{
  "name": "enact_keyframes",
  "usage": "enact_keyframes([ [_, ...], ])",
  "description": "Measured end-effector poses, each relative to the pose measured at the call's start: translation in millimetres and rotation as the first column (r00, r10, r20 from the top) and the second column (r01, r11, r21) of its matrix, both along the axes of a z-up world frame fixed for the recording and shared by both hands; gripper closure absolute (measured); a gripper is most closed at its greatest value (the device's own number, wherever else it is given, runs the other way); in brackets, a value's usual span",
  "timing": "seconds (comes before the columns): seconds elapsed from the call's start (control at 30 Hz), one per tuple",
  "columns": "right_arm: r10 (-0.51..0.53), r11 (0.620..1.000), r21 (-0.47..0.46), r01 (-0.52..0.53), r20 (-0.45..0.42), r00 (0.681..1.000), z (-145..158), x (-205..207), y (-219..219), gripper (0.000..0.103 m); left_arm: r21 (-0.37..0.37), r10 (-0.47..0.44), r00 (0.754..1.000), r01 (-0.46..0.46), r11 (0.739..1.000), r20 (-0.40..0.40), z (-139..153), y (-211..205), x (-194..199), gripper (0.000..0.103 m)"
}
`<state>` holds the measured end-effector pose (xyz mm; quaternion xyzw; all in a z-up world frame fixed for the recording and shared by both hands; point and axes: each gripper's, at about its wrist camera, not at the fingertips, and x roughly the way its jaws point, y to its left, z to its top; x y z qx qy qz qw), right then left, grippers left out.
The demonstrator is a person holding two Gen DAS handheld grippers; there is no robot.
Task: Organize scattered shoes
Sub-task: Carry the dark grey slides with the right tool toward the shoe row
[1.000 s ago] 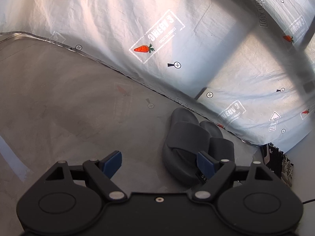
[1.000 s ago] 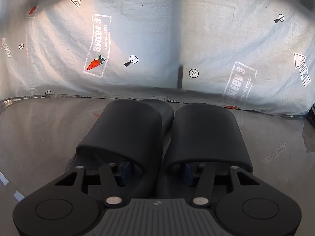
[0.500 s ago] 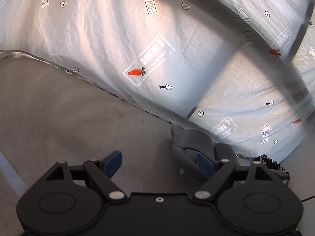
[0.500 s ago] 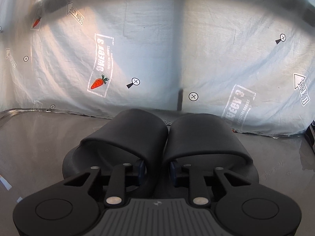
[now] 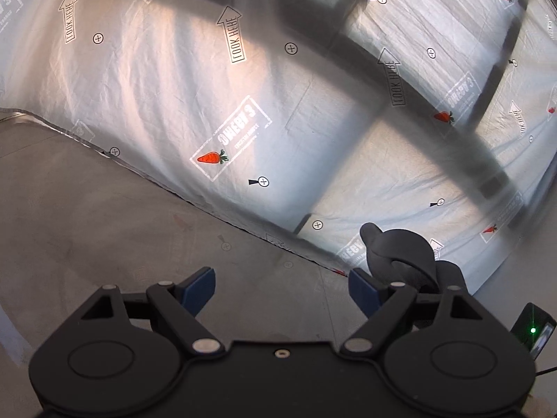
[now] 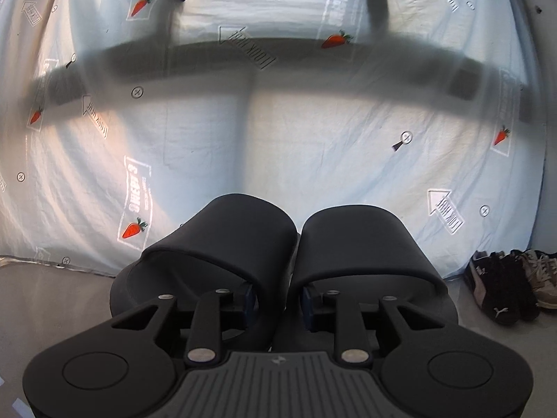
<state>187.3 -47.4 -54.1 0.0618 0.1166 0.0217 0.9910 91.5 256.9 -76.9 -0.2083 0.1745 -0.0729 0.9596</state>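
— So, starting at the left: the left gripper (image 5: pixel 282 287) hangs with its blue pads spread wide and nothing between them, only grey floor (image 5: pixel 104 230) beneath.

— And right of it?

— The right gripper (image 6: pixel 276 301) has one finger tucked under each strap of the dark slide sandals (image 6: pixel 275 261), pinching their inner walls together. Its jaws are easing apart slightly. The pair looks lifted off the floor, in front of the printed backdrop sheet (image 6: pixel 313 160).

— What's the risk?

— Slipping, I'd say — the hold is only on soft straps, so a loosening pinch could drop one sandal. Far right, the laced sneakers (image 6: pixel 504 289) sit by the sheet's edge; swinging too close might knock them.
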Motion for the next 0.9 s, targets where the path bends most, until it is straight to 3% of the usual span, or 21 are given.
enact_keyframes([
  [0.33,-0.135,0.99,0.035,0.133,0.048,0.99,21.0,-40.4,-103.5,0.072,-0.004,-0.055,0.998,0.055,0.999,0.008,-5.3,-62.2,-11.6,0.019],
  [0.5,-0.167,0.986,0.029,0.165,0.062,0.984,25.8,-60.5,-152.5,0.07,-0.025,-0.078,0.997,0.078,0.997,-0.01,-14.0,-119.9,-14.1,0.019],
  [0.63,-0.164,0.987,0.005,0.164,0.063,0.985,19.9,-72.3,-201.7,0.07,-0.027,-0.08,0.997,0.079,0.996,-0.018,-16.3,-169.8,-10.8,0.019],
  [0.9,-0.162,0.987,0.012,0.162,0.02,0.987,-8.7,-86.8,-306.2,0.069,0.059,-0.121,0.993,0.122,0.991,-0.008,-13.7,-277.3,-10.9,0.019],
])
